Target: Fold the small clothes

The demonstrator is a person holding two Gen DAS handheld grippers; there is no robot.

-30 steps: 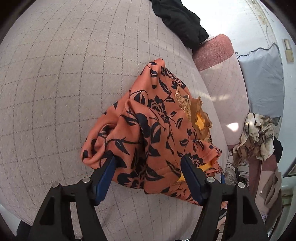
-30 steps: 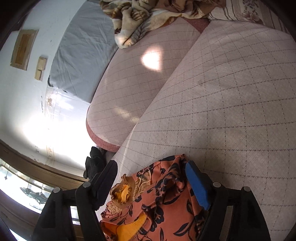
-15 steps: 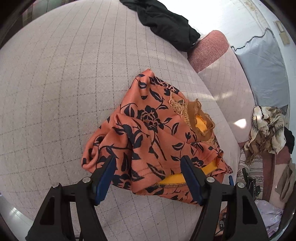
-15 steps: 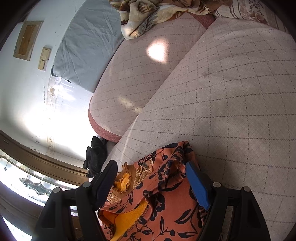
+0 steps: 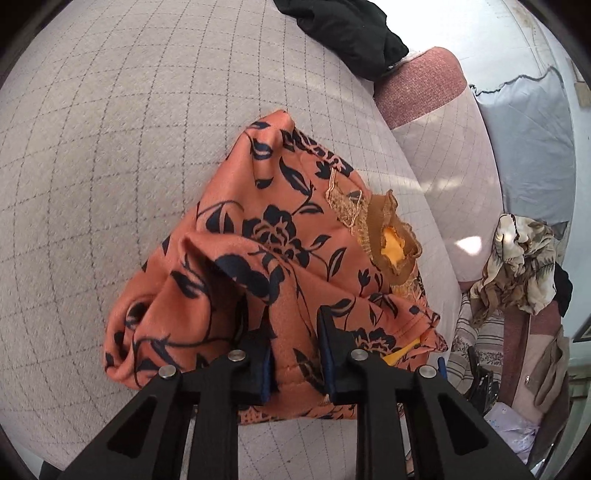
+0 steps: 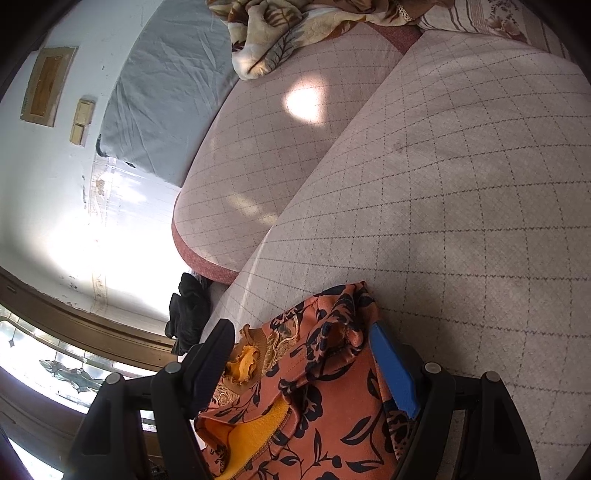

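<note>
Folding is only in its early part, as I judge it. The orange floral garment (image 5: pixel 280 258) lies in a loose heap on the quilted grey cushion (image 5: pixel 110 129), near its front edge, with the frilled collar (image 5: pixel 391 240) and the yellow lining showing, so no clean fold is made yet. My left gripper (image 5: pixel 293 354) has its fingers drawn close together on a raised ridge of the orange cloth at the near hem; it pinches this ridge firmly. My right gripper (image 6: pixel 306 358) stands wide apart, one finger on each side of the garment (image 6: pixel 314 387), and I see no cloth pressed between them, so it holds nothing. The sleeves and the body are bunched and I cannot tell which part is which. What is left, in my opinion: to spread the garment flat, to bring the sides in, and to fold it once more. A black garment (image 5: pixel 351 29) at the far edge of the cushion and a patterned cloth (image 6: pixel 288 29) on the next cushion wait unfolded.
</note>
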